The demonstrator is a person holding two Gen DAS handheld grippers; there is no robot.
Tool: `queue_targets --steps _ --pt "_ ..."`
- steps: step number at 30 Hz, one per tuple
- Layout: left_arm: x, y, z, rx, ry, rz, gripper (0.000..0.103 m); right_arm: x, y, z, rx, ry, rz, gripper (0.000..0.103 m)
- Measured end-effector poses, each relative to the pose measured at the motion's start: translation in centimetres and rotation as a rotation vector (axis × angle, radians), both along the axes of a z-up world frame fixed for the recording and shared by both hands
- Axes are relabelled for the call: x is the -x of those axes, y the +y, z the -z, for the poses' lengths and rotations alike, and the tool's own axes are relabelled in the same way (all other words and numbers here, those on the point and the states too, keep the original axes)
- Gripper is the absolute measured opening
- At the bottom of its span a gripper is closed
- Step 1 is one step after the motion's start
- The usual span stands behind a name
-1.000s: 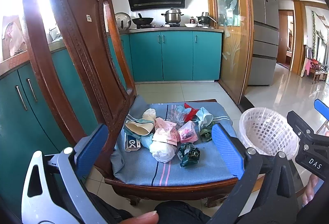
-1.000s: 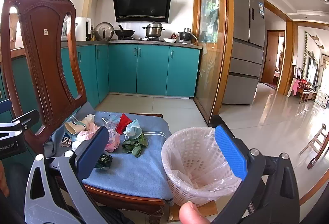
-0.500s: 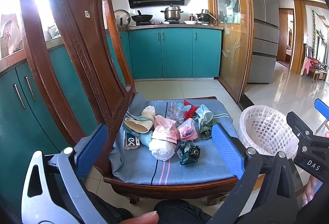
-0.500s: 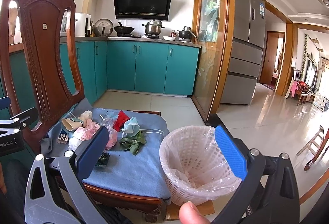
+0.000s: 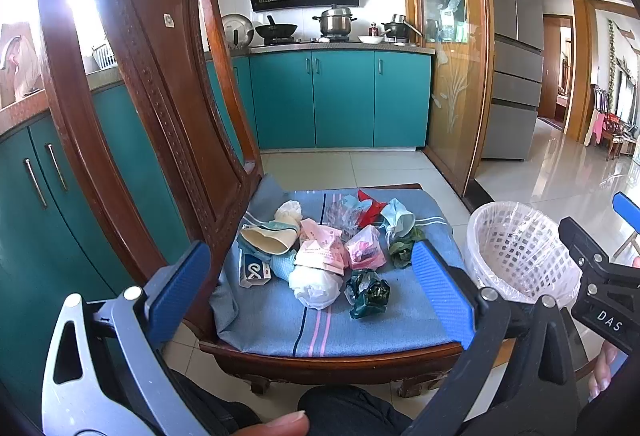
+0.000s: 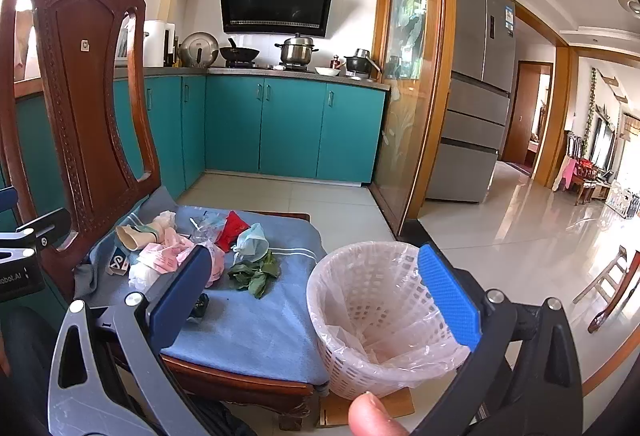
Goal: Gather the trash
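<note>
So both grippers, left gripper (image 5: 310,288) and right gripper (image 6: 316,292), hang wide apart, empty, over the trash pile (image 5: 332,240) and lined basket (image 6: 384,320).

Both wrist views have drifted slightly. In the right wrist view, the white lattice plastic basket lined with a clear bag (image 6: 384,320) now sits a little further left and lower than a second ago, and the carved dark wooden chair (image 6: 80,108) has risen in frame. In the left wrist view, the pile of crumpled wrappers (image 5: 332,248) on the chair's blue cushion (image 5: 360,328) sits slightly higher, as if that camera tipped downward a touch.
</note>
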State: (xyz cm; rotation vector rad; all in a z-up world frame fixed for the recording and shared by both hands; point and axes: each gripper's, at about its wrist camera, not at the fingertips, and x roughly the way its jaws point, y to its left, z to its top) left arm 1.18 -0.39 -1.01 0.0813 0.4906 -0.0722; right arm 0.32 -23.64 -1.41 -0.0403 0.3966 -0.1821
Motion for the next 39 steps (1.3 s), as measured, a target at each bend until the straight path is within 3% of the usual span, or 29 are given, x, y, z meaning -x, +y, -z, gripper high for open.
queue_targets --steps 39 --pt "-0.8 -0.7 1.2 -0.014 0.042 0.015 0.1 -0.5 -0.8 0.6 -0.001 0.046 0.031 0.1"
